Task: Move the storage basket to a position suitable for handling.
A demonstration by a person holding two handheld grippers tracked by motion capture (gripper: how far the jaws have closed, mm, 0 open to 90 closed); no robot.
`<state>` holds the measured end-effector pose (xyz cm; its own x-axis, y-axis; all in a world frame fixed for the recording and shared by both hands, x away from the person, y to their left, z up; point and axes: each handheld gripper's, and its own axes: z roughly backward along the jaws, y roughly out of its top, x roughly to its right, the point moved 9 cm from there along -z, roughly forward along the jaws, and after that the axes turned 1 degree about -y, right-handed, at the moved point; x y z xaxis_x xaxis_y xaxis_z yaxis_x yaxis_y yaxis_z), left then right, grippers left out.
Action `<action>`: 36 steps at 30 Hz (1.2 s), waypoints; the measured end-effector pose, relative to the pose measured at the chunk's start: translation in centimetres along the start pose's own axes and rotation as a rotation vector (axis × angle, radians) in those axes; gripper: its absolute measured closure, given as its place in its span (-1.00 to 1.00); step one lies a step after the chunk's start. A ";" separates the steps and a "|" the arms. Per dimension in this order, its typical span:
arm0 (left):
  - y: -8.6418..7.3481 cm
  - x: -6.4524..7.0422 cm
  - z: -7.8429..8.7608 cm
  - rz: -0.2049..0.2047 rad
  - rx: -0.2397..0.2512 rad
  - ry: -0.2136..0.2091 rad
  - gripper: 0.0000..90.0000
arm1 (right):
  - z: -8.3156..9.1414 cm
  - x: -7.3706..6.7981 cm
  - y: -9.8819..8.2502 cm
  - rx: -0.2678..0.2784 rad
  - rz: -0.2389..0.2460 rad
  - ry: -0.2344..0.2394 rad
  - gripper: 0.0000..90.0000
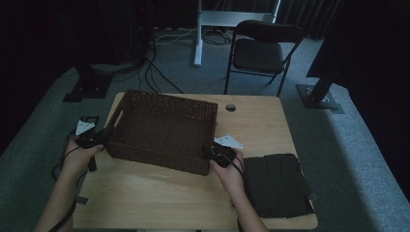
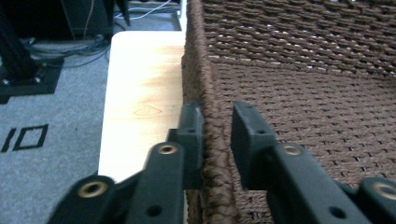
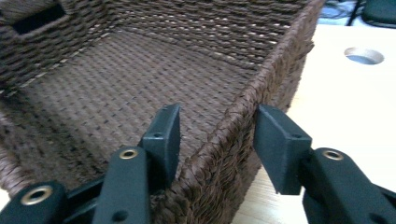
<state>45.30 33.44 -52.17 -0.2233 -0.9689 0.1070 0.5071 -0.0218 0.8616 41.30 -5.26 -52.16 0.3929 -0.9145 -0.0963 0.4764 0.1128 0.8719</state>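
A brown wicker basket [image 1: 164, 130] stands empty on the light wooden table [image 1: 159, 198], slightly askew. My left gripper [image 1: 89, 140] is at the basket's left end. In the left gripper view its jaws [image 2: 217, 116] pinch the braided rim of the basket [image 2: 303, 93], with the left pad flat against the outside and the right pad inside. My right gripper [image 1: 222, 153] is at the basket's near right corner. In the right gripper view this gripper [image 3: 217, 121] stands open astride the wall of the basket [image 3: 116, 79], with a gap on both sides.
A folded black cloth [image 1: 275, 183] lies on the table's near right corner. A round cable hole [image 1: 230, 107] is behind the basket. A dark folding chair [image 1: 261, 50] and cables stand on the grey carpet beyond the table.
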 end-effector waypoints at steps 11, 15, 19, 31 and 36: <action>-0.6 0.9 0.9 -0.006 -0.008 0.051 0.79 | 0.1 0.5 0.1 -0.018 0.007 -0.071 0.38; -1.1 1.4 1.6 0.026 0.004 0.048 0.79 | 0.3 0.8 0.1 -0.026 0.012 -0.077 0.43; -1.6 1.8 2.4 0.030 0.002 0.059 0.78 | 0.5 0.9 0.0 -0.035 0.015 -0.072 0.46; -3.3 2.5 5.1 0.061 0.006 0.071 0.78 | 1.5 0.4 -0.6 -0.057 0.013 -0.038 0.53; -4.0 2.4 6.2 0.052 -0.004 0.061 0.79 | 2.0 -0.1 -0.9 -0.060 0.018 -0.029 0.54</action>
<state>37.57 32.77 -52.24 -0.1461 -0.9818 0.1210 0.5202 0.0278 0.8536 39.26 -6.04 -52.01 0.3796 -0.9227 -0.0666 0.5166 0.1517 0.8427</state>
